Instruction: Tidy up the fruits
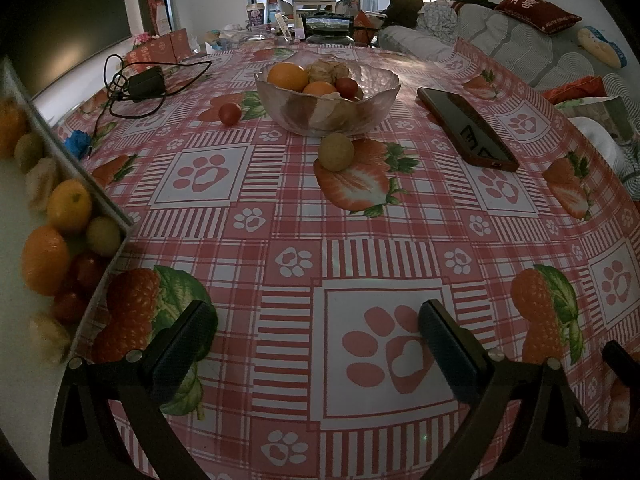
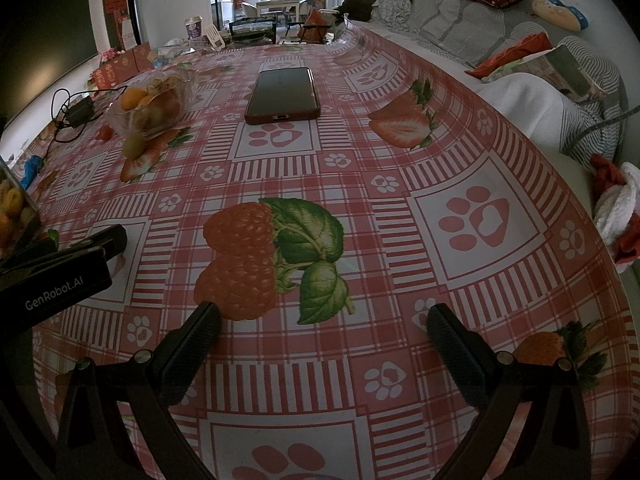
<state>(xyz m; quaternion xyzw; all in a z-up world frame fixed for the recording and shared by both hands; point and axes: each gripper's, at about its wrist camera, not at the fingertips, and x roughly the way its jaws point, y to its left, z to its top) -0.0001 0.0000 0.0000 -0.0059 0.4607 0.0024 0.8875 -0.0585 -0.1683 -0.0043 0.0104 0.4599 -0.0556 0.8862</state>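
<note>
The glass bowl (image 1: 327,98) sits toward the far side of the table, already loaded with a couple of oranges (image 1: 288,76), a cherry tomato (image 1: 346,87) and some papery husked fruits (image 1: 326,69) at the back. Right at the bowl's near edge, just about touching it, there's a loose yellow-green round fruit (image 1: 336,151) parked on a printed strawberry, and off to the bowl's left a lone cherry tomato (image 1: 229,113) sits on the cloth by itself. Over on the far left a white tray (image 1: 86,184) with a raised rim holds a jumble of more fruit: oranges, a yellow citrus (image 1: 69,206), pale green ones, a few red tomatoes and more husked things. The left gripper (image 1: 318,344) hangs low over the red-and-white paw-print tablecloth (image 1: 280,220) with its fingers spread wide and nothing between them, close beside the tray's corner. The right gripper (image 2: 324,340) is the same deal, fingers wide apart and empty, hovering over a printed raspberry nearer the table's right side, well away from the bowl. A phone in a red case (image 1: 466,128) lies flat to the right of the bowl, and a black charger with its tangled cable (image 1: 146,80) is off to the far left. A sofa with a red cushion (image 1: 536,12) sits behind the table.
</note>
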